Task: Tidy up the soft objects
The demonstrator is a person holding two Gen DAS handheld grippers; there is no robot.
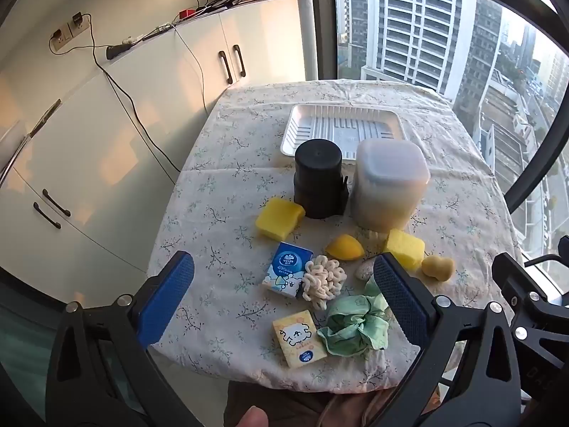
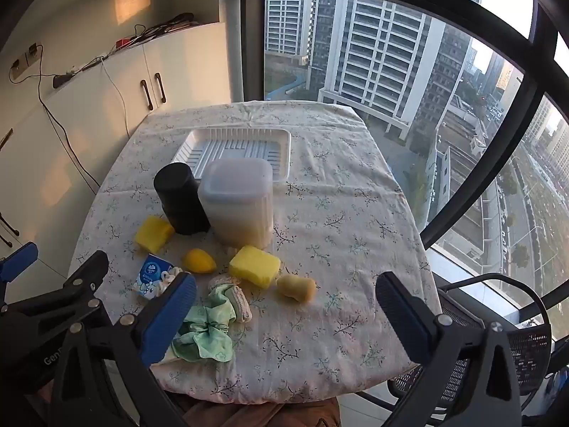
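Left gripper (image 1: 284, 284): jaws spread wide, holding nothing, raised above the near edge of the table (image 1: 462, 185). Right gripper (image 2: 286, 304): jaws likewise spread wide and holding nothing, above the near right part of the floral tablecloth (image 2: 338, 213).

Soft items lie in a loose cluster on the near half of the table:
- Blue tissue pack (image 1: 287, 269), printed "Vinda", touching the cream knitted scrunchie (image 1: 322, 281).
- Yellow tissue pack (image 1: 299, 338) with a cartoon dog; its small print is unreadable. It lies just beside the green fabric scrunchie (image 1: 352, 327).
- Two yellow rectangular sponges (image 1: 280, 217) (image 1: 405, 248).
- Yellow teardrop makeup sponge (image 1: 344, 247) between them.
- Tan gourd-shaped sponge (image 1: 438, 267) at the right end.

Behind the cluster stand a black cylindrical container (image 1: 318, 178) and a translucent lidded container (image 1: 389, 185), side by side. A white ribbed plastic tray (image 1: 343, 130) sits behind both, with nothing in it.
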